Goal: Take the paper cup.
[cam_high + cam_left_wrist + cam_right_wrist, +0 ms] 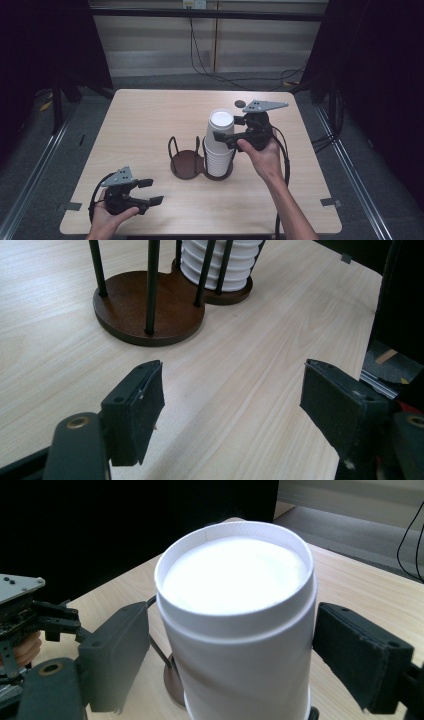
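White top cup (235, 630) pinched between right gripper (223, 132) jaws, upside down. Stack (218, 162) and wire holder (186, 165) just below jaws. Left gripper (152, 192) far beyond: jaws wide, empty. Risks: crushing thin wall; dragging next cup along, tipping holder.
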A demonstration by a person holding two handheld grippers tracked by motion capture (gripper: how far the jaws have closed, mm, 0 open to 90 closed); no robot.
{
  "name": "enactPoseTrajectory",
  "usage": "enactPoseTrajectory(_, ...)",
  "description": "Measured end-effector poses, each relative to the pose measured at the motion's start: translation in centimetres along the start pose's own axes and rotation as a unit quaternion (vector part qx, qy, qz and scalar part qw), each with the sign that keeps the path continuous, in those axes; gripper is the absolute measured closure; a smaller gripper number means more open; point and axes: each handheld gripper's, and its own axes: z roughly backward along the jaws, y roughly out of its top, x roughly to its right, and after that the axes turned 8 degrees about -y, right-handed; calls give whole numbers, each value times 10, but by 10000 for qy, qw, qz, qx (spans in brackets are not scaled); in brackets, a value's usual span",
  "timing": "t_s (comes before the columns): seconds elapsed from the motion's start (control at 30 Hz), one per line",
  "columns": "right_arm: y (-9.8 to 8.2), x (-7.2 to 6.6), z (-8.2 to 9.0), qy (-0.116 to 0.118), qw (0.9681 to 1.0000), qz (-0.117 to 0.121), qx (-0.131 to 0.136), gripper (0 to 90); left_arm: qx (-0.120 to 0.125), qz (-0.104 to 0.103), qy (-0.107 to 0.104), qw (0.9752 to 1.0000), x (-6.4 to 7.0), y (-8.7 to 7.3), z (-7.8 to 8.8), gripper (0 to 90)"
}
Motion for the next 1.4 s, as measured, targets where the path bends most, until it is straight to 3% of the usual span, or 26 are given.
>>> enactPoseTrajectory(0.53, 1, 0, -16, -134, 9999, 102, -38, 166, -21, 9, 4, 10000, 0, 0, 0, 253)
enactPoseTrajectory(0.63, 1, 2, -18, -81, 9999, -17, -100, 153, -42, -3, -10, 10000, 0, 0, -1, 250)
enactPoseTrajectory(0.97, -1, -1, -25, -147, 9997, 109, -176, 177, -57, -9, -31, 10000, 1, 0, -1, 250)
enactPoseTrajectory(1.4, 4, -3, -20, -186, 9997, 158, -40, 199, -75, 21, -45, 10000, 1, 0, -2, 250)
